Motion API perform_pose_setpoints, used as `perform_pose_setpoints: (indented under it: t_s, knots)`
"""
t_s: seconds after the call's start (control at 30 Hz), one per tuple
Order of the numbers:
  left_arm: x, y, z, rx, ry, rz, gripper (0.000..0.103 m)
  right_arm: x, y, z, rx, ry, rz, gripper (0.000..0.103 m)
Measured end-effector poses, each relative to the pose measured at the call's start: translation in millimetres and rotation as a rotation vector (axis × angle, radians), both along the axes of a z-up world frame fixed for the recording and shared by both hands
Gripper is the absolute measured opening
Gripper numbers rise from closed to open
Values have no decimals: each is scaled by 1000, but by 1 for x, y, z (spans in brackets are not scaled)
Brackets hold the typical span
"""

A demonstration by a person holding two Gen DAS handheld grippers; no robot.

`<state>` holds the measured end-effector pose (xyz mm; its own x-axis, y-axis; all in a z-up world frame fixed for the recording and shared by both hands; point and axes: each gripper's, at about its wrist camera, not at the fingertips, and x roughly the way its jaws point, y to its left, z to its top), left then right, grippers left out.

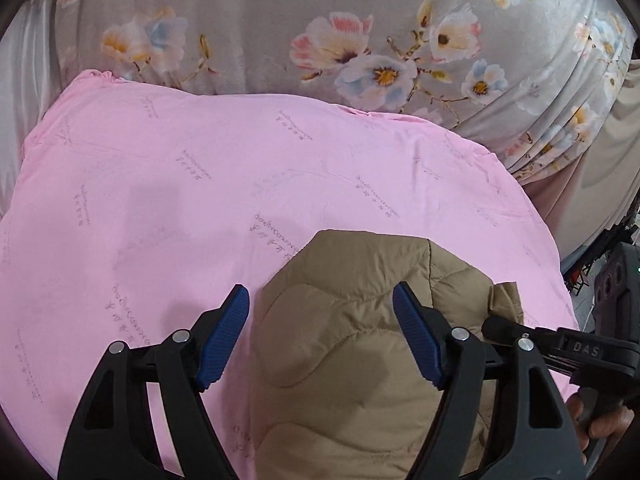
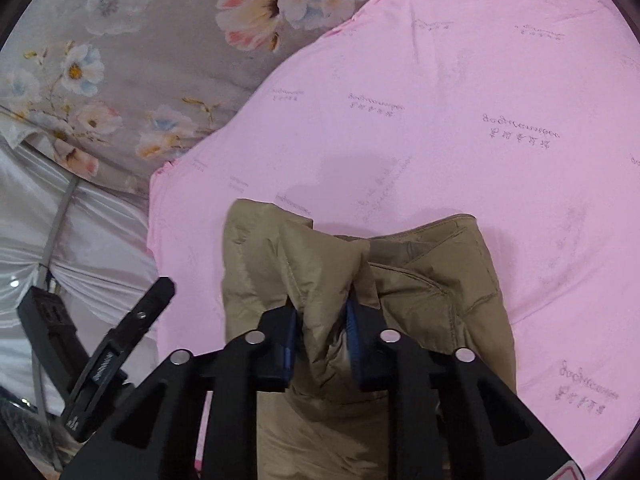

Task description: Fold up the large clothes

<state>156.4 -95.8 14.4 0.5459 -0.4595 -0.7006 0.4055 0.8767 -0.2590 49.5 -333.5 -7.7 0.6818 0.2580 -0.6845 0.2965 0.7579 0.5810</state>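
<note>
A tan quilted jacket (image 1: 352,352) lies on a pink sheet (image 1: 160,208). In the left wrist view my left gripper (image 1: 320,320) is open, its blue pads (image 1: 224,340) spread wide above the jacket and not touching it. The right gripper's black body (image 1: 560,352) shows at the jacket's right side. In the right wrist view my right gripper (image 2: 322,336) is shut on a bunched fold of the tan jacket (image 2: 320,272), which rises between the blue pads (image 2: 354,336). The rest of the jacket spreads right of the grip on the pink sheet (image 2: 440,120).
A grey floral bedspread (image 1: 320,40) lies beyond the pink sheet. White satin fabric (image 2: 80,232) drapes at the left of the right wrist view, where the left gripper's black body (image 2: 108,356) also shows. A hand (image 1: 600,424) holds the right gripper.
</note>
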Motion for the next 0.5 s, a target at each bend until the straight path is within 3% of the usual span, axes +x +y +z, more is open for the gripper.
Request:
perform_pose_setpoints:
  t_s: [0.1, 0.17, 0.27, 0.5]
  knots:
    - [3, -18, -7, -4, 22, -27, 72, -26, 6, 4, -183, -68, -77, 11]
    - [4, -34, -16, 0, 48, -48, 72, -36, 3, -13, -234, -59, -119, 10]
    - [5, -59, -36, 33, 73, -68, 69, -43, -14, -46, -198, -32, -160, 11]
    - [10, -84, -82, 95, 87, -61, 73, -48, -33, -84, -165, -16, -185, 17]
